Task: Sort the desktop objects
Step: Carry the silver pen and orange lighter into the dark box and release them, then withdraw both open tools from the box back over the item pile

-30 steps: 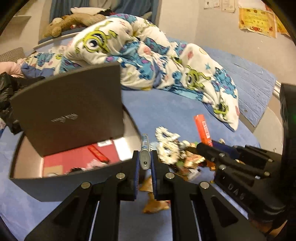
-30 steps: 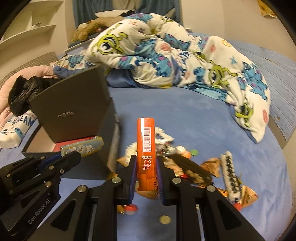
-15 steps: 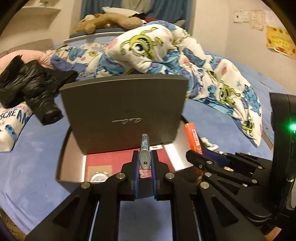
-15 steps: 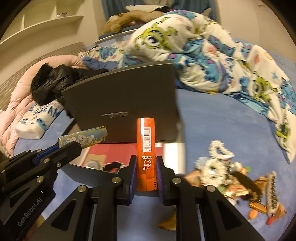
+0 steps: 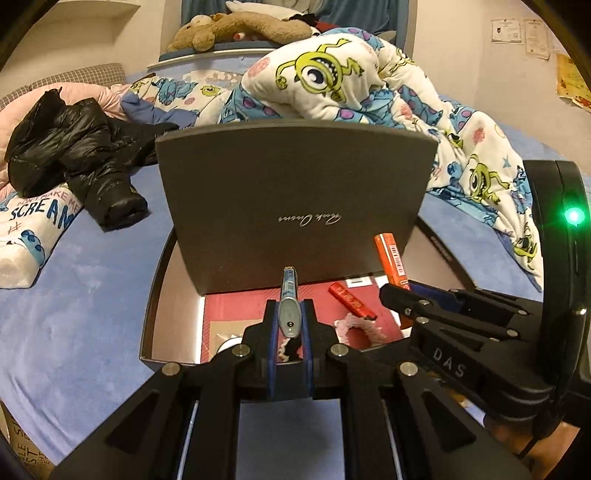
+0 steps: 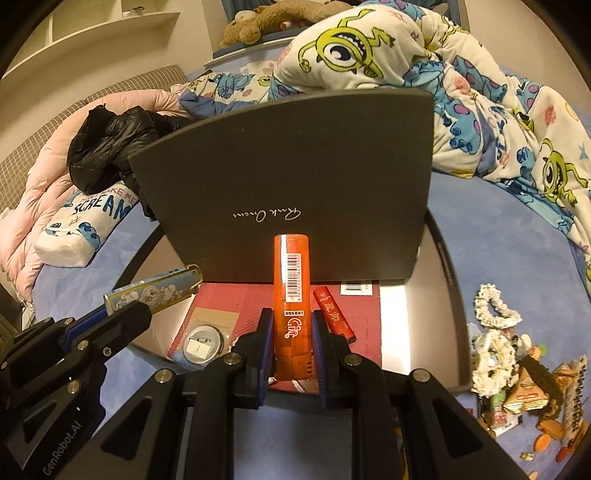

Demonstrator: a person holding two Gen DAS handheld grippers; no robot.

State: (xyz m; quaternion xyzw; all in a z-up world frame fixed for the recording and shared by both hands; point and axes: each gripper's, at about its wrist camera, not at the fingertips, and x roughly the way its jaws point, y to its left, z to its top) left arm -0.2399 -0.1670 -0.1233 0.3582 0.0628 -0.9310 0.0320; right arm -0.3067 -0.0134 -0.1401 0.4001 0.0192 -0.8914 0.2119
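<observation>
Two grippers are hovering at the near edge of the open grey box (image 6: 439, 295): the left gripper (image 5: 290, 328) is clamping a blue lighter (image 5: 289, 299), the right gripper (image 6: 291, 347) is clamping an orange lighter (image 6: 291, 295), and a red lighter (image 6: 334, 314) is lying inside, just right.

Monster-print quilt (image 5: 332, 77), black jacket (image 5: 77, 147), teddy bear (image 5: 236, 31).

The orange lighter (image 6: 291, 295) looks like glossy see-through plastic with a paper barcode sticker. The box lid (image 6: 288, 177) is matt dark card, pretty smooth. The quilt (image 6: 480, 74) is soft printed cloth, the black jacket (image 5: 74, 147) shiny and puffy, and the bed sheet (image 5: 74, 295) is a fuzzy blue.
</observation>
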